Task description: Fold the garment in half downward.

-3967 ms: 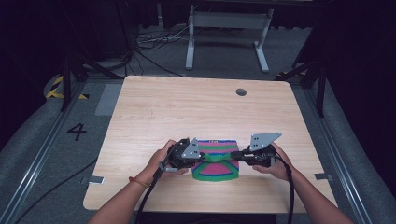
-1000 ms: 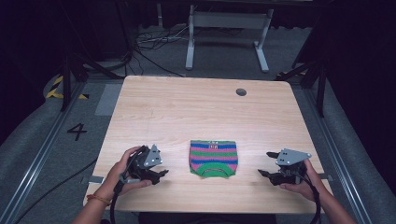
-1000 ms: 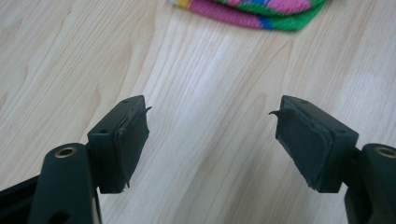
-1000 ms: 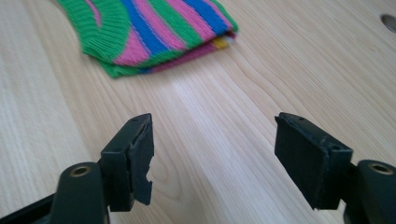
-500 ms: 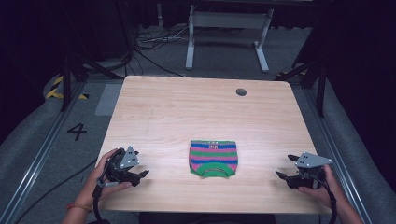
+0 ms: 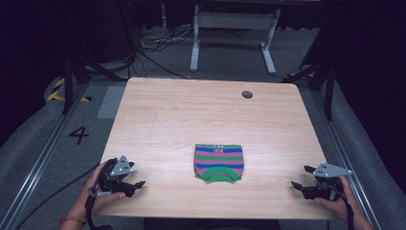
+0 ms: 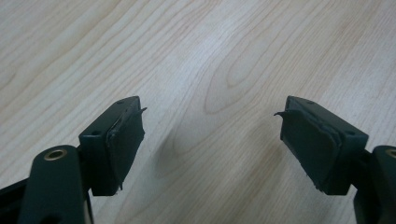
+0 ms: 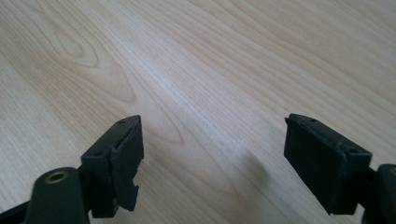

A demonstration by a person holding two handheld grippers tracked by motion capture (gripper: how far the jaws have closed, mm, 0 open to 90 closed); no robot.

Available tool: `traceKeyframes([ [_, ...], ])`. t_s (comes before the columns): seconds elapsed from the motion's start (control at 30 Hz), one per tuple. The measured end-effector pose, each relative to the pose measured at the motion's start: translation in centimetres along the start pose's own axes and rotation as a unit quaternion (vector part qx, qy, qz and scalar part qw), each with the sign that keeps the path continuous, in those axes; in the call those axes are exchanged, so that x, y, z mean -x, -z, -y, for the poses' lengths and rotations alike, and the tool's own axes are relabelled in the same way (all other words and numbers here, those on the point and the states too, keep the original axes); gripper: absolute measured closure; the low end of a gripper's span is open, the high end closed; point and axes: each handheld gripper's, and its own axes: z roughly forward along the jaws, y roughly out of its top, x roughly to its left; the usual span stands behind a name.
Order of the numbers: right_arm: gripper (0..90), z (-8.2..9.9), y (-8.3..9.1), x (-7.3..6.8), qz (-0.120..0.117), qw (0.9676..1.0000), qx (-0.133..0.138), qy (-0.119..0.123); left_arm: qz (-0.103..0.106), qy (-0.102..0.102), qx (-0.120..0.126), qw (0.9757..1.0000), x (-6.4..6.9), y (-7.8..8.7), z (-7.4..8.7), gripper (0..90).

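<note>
One striped sweater (image 6: 219,162) (folded), two empty claws

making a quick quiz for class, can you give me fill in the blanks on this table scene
1. The folded striped sweater lies on the ____ table.
2. The jaws of the left gripper stand ____.
3. The right gripper holds ____.
4. The sweater lies ____ the two grippers.

Missing words: wooden; open; nothing; between
</note>
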Motion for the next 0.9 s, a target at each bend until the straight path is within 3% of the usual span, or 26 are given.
traceKeyframes([
  [0.1, 19.5, 0.7, 0.2, 0.2, -0.007, 0.9998, 0.004, -0.02, 0.014, 0.017, 0.011, 0.9997, -0.2, 0.0, 0.6, 21.1],
  [0.23, 18.8, 1.3, 0.6, 0.2, -0.012, 0.9995, 0.006, -0.03, 0.017, 0.04, 0.022, 0.9988, -0.3, 0.1, 1.4, 20.0],
  [0.33, 18.5, 1.4, 0.7, 0.3, -0.012, 0.9993, 0.007, -0.034, 0.015, 0.042, 0.019, 0.9988, -0.3, 0.0, 1.7, 19.6],
  [0.43, 17.7, 1.8, 0.5, 0.3, -0.014, 0.9989, 0.009, -0.043, 0.011, 0.056, 0.032, 0.9978, -0.4, 0.0, 2.2, 18.1],
  [0.53, 16.8, 2.1, 0.5, 0.5, -0.017, 0.9981, 0.013, -0.058, 0.005, 0.062, 0.037, 0.9974, -0.2, 0.0, 2.4, 17.4],
  [0.9, 15.8, 2.1, 0.4, 0.6, -0.02, 0.9977, 0.01, -0.063, -0.004, 0.071, 0.035, 0.9968, -0.1, 0.0, 2.5, 15.1],
])
